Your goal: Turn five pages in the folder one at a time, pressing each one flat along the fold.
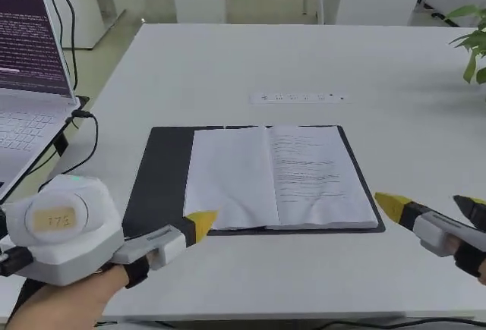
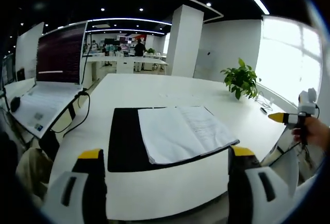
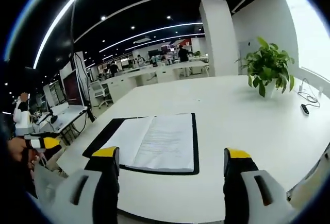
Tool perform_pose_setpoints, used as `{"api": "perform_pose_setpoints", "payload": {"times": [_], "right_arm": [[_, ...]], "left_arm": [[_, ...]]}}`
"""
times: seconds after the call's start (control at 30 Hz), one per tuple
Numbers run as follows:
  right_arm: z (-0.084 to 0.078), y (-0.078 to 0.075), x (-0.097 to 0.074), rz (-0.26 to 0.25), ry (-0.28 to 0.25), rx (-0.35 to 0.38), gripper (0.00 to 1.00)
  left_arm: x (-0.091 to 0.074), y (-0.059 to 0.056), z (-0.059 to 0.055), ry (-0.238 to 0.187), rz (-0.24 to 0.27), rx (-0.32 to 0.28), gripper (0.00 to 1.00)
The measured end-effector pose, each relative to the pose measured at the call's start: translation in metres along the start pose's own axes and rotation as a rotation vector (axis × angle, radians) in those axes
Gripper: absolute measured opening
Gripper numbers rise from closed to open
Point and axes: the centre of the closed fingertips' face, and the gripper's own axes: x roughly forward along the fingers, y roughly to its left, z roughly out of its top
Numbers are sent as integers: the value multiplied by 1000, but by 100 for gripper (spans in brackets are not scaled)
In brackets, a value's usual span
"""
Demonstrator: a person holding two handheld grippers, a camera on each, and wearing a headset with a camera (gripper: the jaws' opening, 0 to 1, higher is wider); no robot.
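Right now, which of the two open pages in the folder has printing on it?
The right-hand page: lines of print run down it. The left-hand page looks blank white and lies beside the bare black cover.

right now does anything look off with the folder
Nothing stands out. The folder lies open and flat on the table, pages spread either side of the fold; left gripper and right gripper are open, clear of it.
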Motion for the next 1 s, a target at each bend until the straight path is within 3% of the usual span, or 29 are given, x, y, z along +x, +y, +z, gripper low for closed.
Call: {"api": "perform_pose_setpoints", "payload": {"times": [0.03, 0.13, 0.57, 0.77, 1.0], "right_arm": [[-1, 0, 0, 1, 1, -13, 89], [-4, -2, 1, -6, 6, -21, 100], [-7, -17, 3, -9, 14, 8, 100], [-10, -23, 4, -8, 17, 21, 98], [-18, -27, 3, -19, 13, 23, 97]], "left_arm": [[-2, 3, -6, 27, 7, -17, 99], [-6, 6, -9, 23, 16, 5, 99], [-9, 6, 10, -7, 38, 56, 99], [10, 3, 13, 13, 25, 84, 99], [42, -18, 16, 33, -27, 126, 99]]}}
